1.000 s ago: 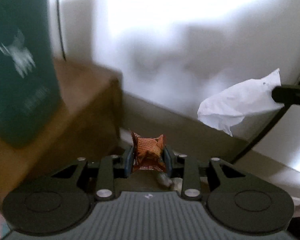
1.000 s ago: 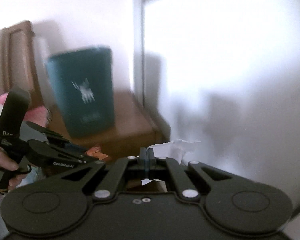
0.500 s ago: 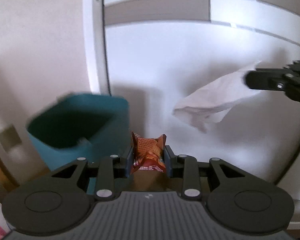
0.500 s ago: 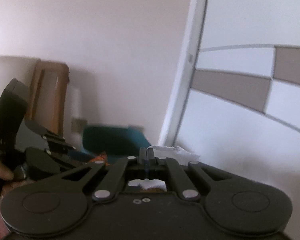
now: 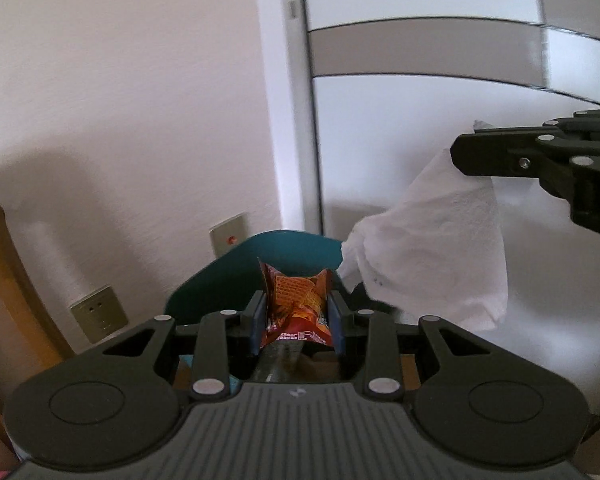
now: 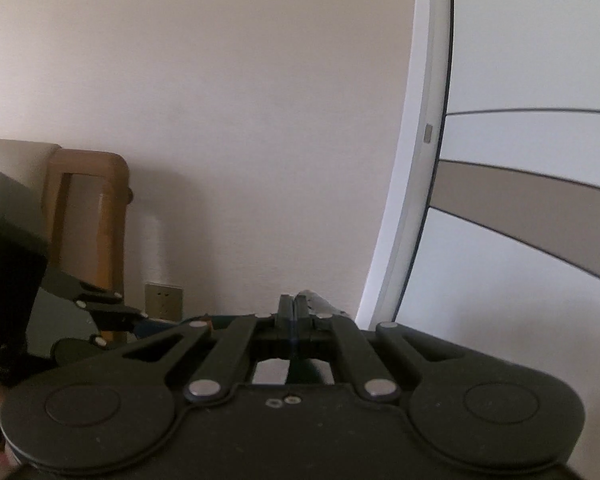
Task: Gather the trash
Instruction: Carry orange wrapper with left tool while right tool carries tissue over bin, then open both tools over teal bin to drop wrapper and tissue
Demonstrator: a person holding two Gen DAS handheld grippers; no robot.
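My left gripper (image 5: 297, 312) is shut on a crumpled orange snack wrapper (image 5: 296, 302), which stands up between the blue pads. Just beyond it is the open mouth of a teal bin (image 5: 260, 264). My right gripper (image 5: 460, 156) comes in from the right, shut on a white tissue (image 5: 432, 248) that hangs down beside the bin's rim. In the right wrist view the right gripper (image 6: 295, 304) has its jaws pressed together, with only a corner of the tissue (image 6: 320, 302) showing past them. The left gripper (image 6: 140, 316) appears there at the lower left.
A cream wall with a socket (image 5: 98, 312) and a switch plate (image 5: 228, 234) stands behind the bin. A white door frame (image 5: 288, 120) and white-and-grey panels (image 5: 440, 52) fill the right. A wooden bed frame (image 6: 86, 216) is at the left.
Both grippers have risen with their loads. The teal bin, first seen from the side on a wooden stand, now lies below with its mouth showing. The tissue has come nearer the bin.
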